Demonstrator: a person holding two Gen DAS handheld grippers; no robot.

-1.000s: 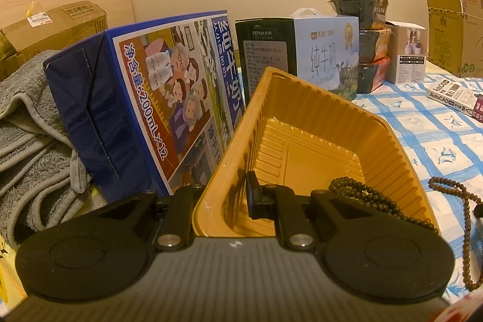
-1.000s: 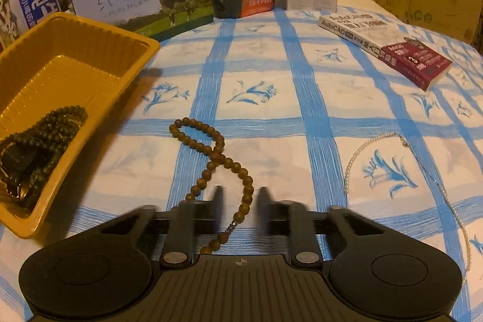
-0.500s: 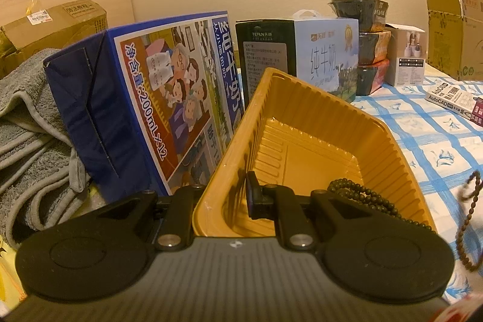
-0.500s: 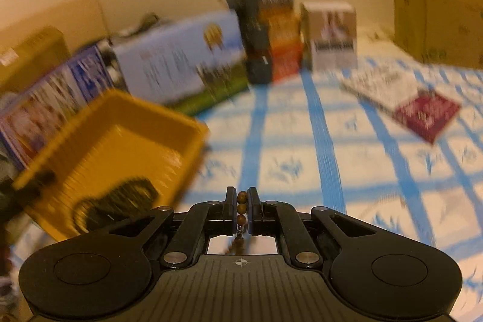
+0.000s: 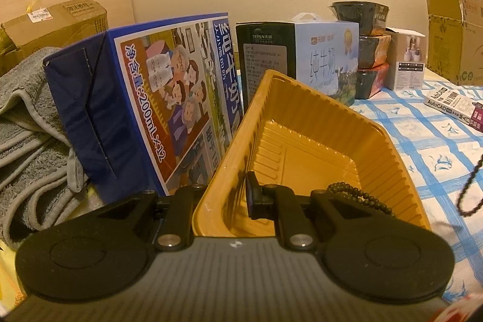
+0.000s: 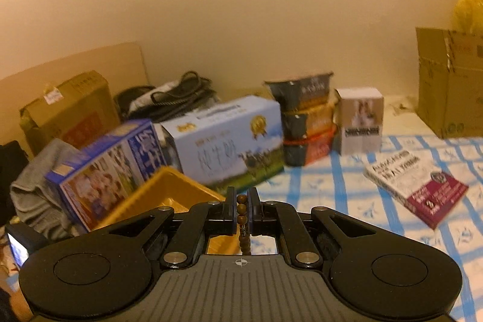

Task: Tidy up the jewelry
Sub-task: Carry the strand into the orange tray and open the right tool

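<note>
1. Blue-and-white checked cloth (image 5: 401, 122) with a flower print is spread over the surface, and a plain cream wall is seen behind it.
2. 2 milk cartons (image 5: 169, 98) (image 6: 229, 141), 3 stacked tubs (image 6: 305, 122), a book (image 6: 416, 186), cardboard boxes and a grey towel (image 5: 27, 122) are ranged around the edges.
3. An orange plastic tray (image 5: 326, 122) is clamped by its near wall in the left gripper (image 5: 220, 195); a dark bead strand (image 5: 362, 198) is seen lying inside.
4. A brown wooden bead string (image 6: 242, 208) is pinched between the closed jaws of the right gripper (image 6: 241, 210), lifted clear of the cloth, its tail hanging below.
</note>
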